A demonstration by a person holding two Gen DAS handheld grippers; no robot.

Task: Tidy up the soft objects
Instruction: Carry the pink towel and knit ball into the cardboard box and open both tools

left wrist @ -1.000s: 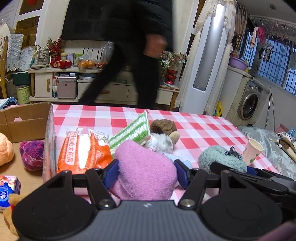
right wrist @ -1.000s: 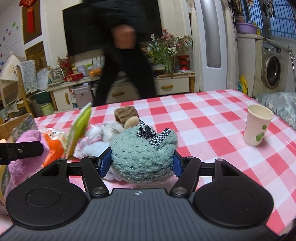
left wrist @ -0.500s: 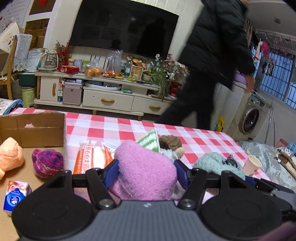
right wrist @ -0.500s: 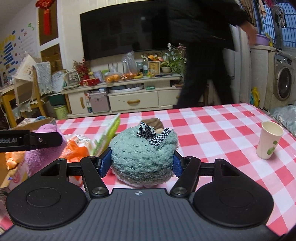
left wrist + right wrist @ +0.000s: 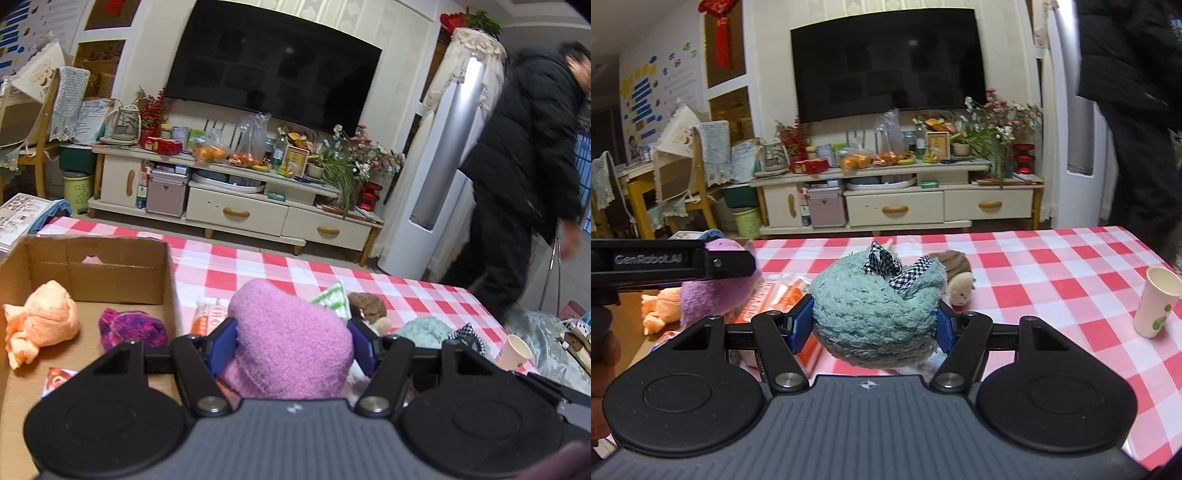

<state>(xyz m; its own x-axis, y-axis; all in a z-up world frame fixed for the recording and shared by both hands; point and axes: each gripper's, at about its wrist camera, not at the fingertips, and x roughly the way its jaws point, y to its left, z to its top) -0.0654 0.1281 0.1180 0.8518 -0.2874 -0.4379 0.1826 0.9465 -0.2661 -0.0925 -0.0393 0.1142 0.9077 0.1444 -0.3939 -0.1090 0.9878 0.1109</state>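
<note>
- Left gripper (image 5: 288, 341): jaws clamped on a pink fuzzy soft item (image 5: 284, 343), blue pads pressed against both of its sides. The item is held above the bench, just right of the near right wall of the cardboard box (image 5: 168, 273).
- Right gripper (image 5: 873, 325): jaws clamped on a teal knitted soft item (image 5: 871, 314) with a black-and-white checked bow on top, held above the bench (image 5: 1052, 280).
- Cardboard box: open top, at the left edge of the bench. Inside lie an orange plush (image 5: 40, 321), a purple-magenta yarn ball (image 5: 129, 328) and a small printed carton (image 5: 55, 378); bare floor shows between them.
- Bench centre: an orange snack packet (image 5: 207, 317), a green-striped cloth (image 5: 332, 297) and a brown plush (image 5: 955, 271) lie close together, just beyond both held items.
- Open room: the right half of the checked cloth carries only a paper cup (image 5: 1156, 301), near the right edge.
- Writing: "GenRobot.AI" reads on the left gripper's side in the right wrist view. The packet's print is too small to read.
</note>
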